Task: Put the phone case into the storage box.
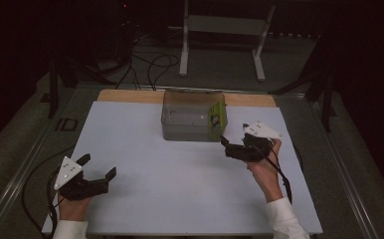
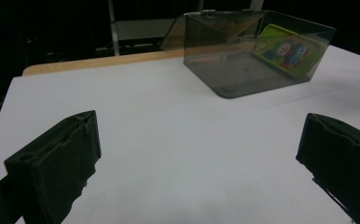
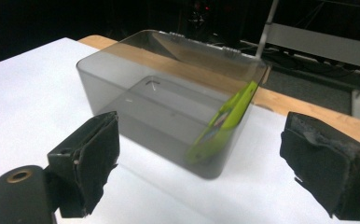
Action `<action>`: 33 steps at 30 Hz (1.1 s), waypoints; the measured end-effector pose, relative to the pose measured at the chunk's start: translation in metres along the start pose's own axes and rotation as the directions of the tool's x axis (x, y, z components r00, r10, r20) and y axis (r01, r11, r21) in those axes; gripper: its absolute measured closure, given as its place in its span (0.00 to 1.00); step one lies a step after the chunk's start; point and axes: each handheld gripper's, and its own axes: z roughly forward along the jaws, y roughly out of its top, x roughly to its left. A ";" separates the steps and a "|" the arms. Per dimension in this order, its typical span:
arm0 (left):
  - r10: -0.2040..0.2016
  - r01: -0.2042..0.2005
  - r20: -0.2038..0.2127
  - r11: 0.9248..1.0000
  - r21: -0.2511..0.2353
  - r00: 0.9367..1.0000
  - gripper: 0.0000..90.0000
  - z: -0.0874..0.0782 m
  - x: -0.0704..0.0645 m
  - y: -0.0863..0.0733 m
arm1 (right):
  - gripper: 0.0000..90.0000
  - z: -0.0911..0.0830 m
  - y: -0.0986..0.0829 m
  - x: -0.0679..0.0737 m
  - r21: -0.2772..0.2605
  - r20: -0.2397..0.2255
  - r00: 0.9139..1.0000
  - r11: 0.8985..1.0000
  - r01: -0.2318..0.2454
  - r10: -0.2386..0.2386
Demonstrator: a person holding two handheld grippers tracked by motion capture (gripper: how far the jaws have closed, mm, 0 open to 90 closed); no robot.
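Where white board ends, clear box (image 1: 192,119) holds glossy green packet (image 1: 218,119)

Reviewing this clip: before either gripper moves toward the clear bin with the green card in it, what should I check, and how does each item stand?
1. Left gripper jaws open, holding nothing: ok.
2. Right gripper jaws open, holding nothing: ok.
3. Transparent grey plastic bin upright on the white table sheet: ok.
4. Flat green printed card inside the bin, leaning against its right wall: ok.
5. Bin top uncovered for reaching in: cannot tell.
6. Sheet between grippers and bin free of obstacles: ok.
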 end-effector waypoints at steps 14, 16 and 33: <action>0.026 -0.026 0.030 1.000 -0.012 0.999 0.00 0.000 -0.003 -0.001 | 0.13 -0.024 -0.066 -0.008 -0.040 0.013 0.998 0.997 -0.059 0.059; 0.033 -0.033 0.037 0.999 -0.012 0.999 0.00 0.000 -0.003 -0.001 | 0.13 -0.025 -0.069 -0.008 -0.041 0.012 0.998 0.997 -0.061 0.061; 0.072 -0.072 0.060 0.997 0.011 0.996 0.00 0.002 -0.010 -0.009 | 0.13 -0.050 -0.101 -0.011 -0.058 0.027 0.998 0.997 -0.054 0.055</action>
